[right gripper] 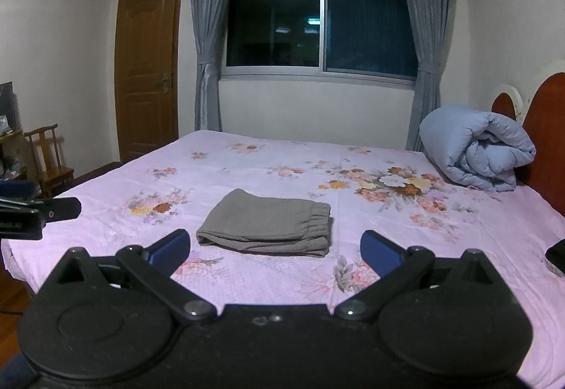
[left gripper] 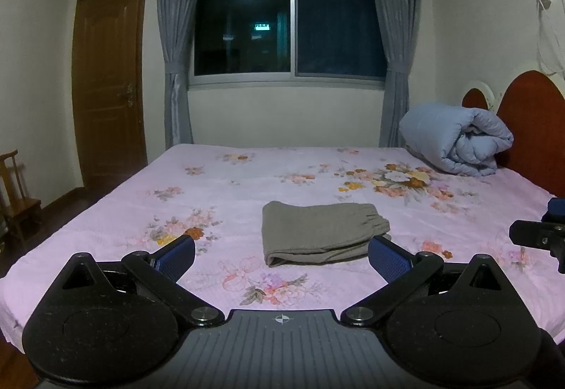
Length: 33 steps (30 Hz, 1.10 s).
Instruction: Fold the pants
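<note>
pants: grey pants [left gripper: 323,232] lay folded into a compact rectangle, flat on the bed, about mid-width and toward the near edge; elastic waistband end sat to the right, fold layers showed along the near edge. same bundle in right wrist view [right gripper: 266,221].
left gripper: left gripper [left gripper: 281,256] was held above the near part of the bed, jaws spread wide, nothing between them; blue pads [left gripper: 178,256] clear of the fabric. right-hand pad overlapped the pants' near right corner in the left wrist view, contact could not be told.
right gripper: right gripper [right gripper: 275,247] was also spread wide and empty, aimed at the pants from the near side, pads apart from the cloth.
other-gripper sightings: part of the right gripper showed at right edge of left wrist view; part of the left gripper showed at left edge of right wrist view.
bed: pink floral sheet [left gripper: 247,177], mostly smooth.
quilt: light blue quilt [left gripper: 459,142] was rolled up at far right, against the red headboard [left gripper: 529,127].
room: dark window [left gripper: 289,22] with grey curtains [left gripper: 173,36], brown door [left gripper: 109,71] on left, wooden chair [right gripper: 49,159] near it.
</note>
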{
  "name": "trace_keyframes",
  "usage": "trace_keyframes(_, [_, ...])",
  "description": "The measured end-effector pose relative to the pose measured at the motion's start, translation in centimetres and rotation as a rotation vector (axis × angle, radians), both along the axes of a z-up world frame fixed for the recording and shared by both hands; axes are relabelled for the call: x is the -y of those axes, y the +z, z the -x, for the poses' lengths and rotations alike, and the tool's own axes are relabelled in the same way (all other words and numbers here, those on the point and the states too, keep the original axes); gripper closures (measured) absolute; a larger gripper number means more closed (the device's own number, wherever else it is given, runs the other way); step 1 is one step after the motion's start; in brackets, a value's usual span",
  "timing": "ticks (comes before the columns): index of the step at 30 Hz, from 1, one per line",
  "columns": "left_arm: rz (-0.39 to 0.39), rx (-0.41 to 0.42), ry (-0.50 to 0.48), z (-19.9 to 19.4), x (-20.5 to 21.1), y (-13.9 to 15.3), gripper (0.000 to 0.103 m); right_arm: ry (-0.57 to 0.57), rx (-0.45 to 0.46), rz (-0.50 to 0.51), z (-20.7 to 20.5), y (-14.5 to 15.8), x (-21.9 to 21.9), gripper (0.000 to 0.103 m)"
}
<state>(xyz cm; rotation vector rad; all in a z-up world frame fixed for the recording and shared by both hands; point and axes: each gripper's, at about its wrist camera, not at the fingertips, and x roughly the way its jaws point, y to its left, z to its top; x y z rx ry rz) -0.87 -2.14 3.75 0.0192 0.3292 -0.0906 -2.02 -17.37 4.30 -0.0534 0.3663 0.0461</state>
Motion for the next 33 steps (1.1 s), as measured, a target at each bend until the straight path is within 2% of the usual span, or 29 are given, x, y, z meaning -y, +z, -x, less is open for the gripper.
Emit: trace_keyframes(33, [-0.004,0.033,-0.052,0.35,-0.32,0.21,0.000,0.021,-0.010,0.012,0.26,-0.49,-0.18,0.006])
